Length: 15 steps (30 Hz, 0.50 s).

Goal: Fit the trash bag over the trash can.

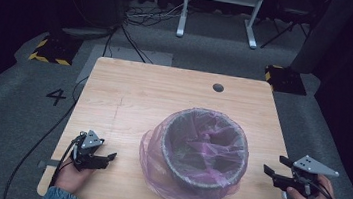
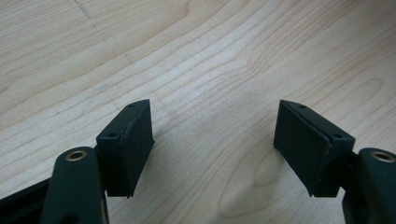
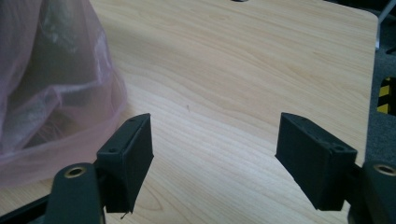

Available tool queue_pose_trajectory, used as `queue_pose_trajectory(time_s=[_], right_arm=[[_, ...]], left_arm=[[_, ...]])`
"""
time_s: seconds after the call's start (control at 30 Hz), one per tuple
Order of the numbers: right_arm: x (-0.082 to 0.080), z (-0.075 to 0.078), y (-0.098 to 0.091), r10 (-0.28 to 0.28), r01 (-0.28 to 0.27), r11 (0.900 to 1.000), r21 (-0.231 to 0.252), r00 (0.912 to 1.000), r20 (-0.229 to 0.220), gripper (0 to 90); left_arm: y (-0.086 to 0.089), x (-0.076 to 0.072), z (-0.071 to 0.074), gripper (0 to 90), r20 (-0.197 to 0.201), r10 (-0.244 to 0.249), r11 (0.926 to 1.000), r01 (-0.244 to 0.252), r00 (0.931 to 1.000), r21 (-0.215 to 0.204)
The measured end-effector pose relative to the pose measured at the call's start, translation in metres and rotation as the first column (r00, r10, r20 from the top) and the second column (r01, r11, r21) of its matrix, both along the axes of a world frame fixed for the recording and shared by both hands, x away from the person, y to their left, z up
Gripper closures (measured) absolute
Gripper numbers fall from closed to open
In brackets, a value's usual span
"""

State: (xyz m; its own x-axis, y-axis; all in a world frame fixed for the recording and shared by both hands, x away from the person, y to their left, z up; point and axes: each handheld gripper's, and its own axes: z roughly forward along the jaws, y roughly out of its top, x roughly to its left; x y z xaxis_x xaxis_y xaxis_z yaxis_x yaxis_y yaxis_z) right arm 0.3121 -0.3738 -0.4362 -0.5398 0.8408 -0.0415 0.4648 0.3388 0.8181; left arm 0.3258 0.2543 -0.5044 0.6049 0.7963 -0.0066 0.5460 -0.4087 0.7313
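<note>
Pink translucent plastic liner (image 1: 175, 180) drapes over our round grey mesh wastebasket (image 1: 205, 150) mid-table, lying between our left gripper (image 1: 105, 158) and right gripper (image 1: 272, 172), both gaping wide and empty, the right one seemingly slightly nearer the bag's loose skirt.

A thin, crinkled, see-through pink plastic bag (image 1: 183, 181) lines a grey bin (image 1: 205, 150) on a pale, matt wooden table (image 1: 139, 95); the gripper pads (image 2: 133, 140) look matt black.
</note>
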Motion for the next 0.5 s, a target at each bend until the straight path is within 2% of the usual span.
queue_pose_trajectory(time_s=[0.2,0.3,0.4,0.5], right_arm=[[0.000,-0.026,0.002,-0.016,0.017,0.9995,0.027,0.9994,-0.030,27.6],[0.001,-0.038,0.003,-0.063,0.066,0.9970,0.039,0.9958,-0.067,27.8],[0.001,-0.048,0.001,-0.122,0.126,0.9909,0.048,0.9894,-0.078,27.7],[0.002,-0.056,0.000,-0.143,0.148,0.9870,0.061,0.9858,-0.088,27.5]], left_arm=[[0.000,0.000,0.000,28.3,0.000,0.002,1.0000,-0.002,1.0000,0.001],[0.000,0.000,0.000,28.2,0.000,0.004,1.0000,-0.004,1.0000,0.001],[0.000,0.000,0.000,28.2,0.000,0.004,1.0000,-0.004,1.0000,0.002],[0.000,0.000,0.000,28.3,0.000,0.003,1.0000,-0.003,1.0000,0.002]])
